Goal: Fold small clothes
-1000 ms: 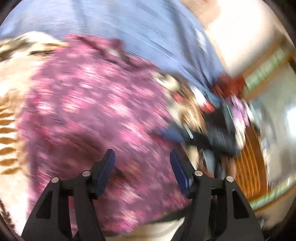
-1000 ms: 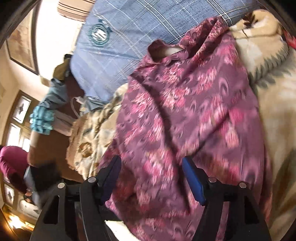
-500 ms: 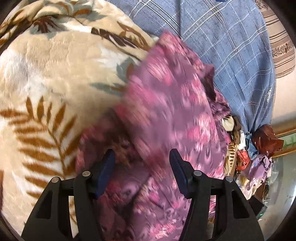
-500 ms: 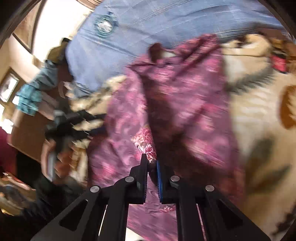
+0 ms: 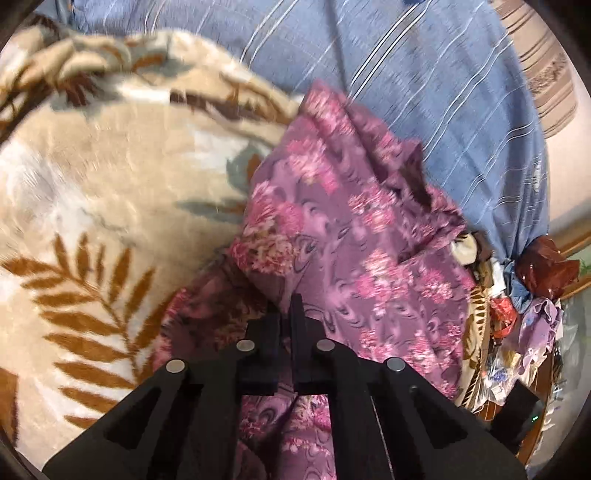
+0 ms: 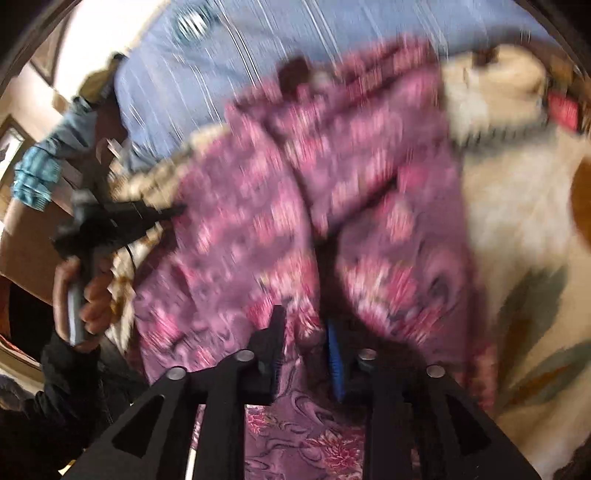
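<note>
**Pinching the purple garment on the leaf blanket**

Working over a bed, we saw our left gripper [image 5: 286, 314] with its fingers drawn nearly together, clamped on a fold of the purple floral garment [image 5: 351, 229]. Our right gripper [image 6: 306, 332] had a narrow gap between its fingers with a bunch of the same cloth pinched in it, though the right view was badly blurred.

The garment lay rumpled on a plush cream blanket [image 5: 110, 177] printed with brown fern leaves and grey-green sprigs. Its far edge reached a blue striped cloth [image 5: 443, 92], which rose behind it like a pillow or bolster; in the right view that cloth carried a round emblem [image 6: 194, 22]. Beyond it in the left view we saw a brown-striped fabric [image 5: 546, 74] and a pale wall.

At the right edge of the left view, loose clothes [image 5: 532, 295] were heaped beside the bed. In the right view our left hand [image 6: 85, 291] gripped its tool's handle at the bed's edge, with framed pictures [image 6: 11, 144] on the wall behind.
</note>
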`<state>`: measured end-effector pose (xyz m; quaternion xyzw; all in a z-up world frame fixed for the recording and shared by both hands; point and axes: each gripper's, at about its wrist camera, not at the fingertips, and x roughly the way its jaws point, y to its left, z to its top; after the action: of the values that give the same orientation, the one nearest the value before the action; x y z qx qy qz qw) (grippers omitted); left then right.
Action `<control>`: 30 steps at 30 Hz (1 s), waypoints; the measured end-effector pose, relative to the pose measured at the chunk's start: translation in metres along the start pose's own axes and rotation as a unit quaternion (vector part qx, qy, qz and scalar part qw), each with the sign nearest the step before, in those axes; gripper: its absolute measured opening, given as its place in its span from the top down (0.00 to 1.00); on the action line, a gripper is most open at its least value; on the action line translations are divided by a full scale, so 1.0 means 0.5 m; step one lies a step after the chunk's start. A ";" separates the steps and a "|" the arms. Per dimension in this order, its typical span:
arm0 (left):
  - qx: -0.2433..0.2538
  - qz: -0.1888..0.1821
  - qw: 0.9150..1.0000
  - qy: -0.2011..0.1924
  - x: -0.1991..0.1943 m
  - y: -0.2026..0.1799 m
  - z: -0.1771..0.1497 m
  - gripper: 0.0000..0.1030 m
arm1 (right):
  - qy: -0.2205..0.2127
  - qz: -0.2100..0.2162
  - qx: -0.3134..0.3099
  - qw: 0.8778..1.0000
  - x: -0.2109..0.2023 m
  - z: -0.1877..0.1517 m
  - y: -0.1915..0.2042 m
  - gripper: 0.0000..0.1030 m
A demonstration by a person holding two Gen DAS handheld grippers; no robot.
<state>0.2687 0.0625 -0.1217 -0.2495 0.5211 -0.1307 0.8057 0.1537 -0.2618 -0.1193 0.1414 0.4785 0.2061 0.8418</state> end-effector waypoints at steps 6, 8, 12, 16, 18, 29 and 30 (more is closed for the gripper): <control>0.101 0.051 0.993 -0.037 -0.117 -0.088 0.025 0.70 | -0.073 -0.009 0.000 0.997 -0.098 0.063 0.001 0.22; 0.146 0.066 0.986 -0.052 -0.130 -0.133 0.060 0.31 | -0.067 -0.028 0.004 0.997 -0.109 0.121 -0.010 0.22; 0.195 0.103 0.974 -0.044 -0.054 -0.159 0.174 0.29 | -0.064 -0.014 0.013 0.998 -0.081 0.258 -0.085 0.21; 0.149 0.090 0.985 -0.009 0.067 -0.125 0.279 0.29 | -0.049 -0.036 0.051 0.997 -0.001 0.365 -0.186 0.22; 0.134 0.089 0.987 0.001 0.123 -0.111 0.320 0.29 | -0.041 -0.032 0.077 0.996 0.028 0.401 -0.230 0.24; 0.174 0.076 0.982 0.017 0.176 -0.086 0.414 0.96 | -0.070 -0.028 0.094 0.993 0.100 0.502 -0.305 0.94; 0.169 0.068 0.983 -0.002 0.141 -0.083 0.419 0.96 | -0.083 -0.026 0.089 0.992 0.082 0.501 -0.299 0.95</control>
<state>0.4903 0.0500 -0.0841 -0.0739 0.5059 -0.1611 0.8442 0.4203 -0.3832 -0.0893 0.2200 0.4267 0.1283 0.8678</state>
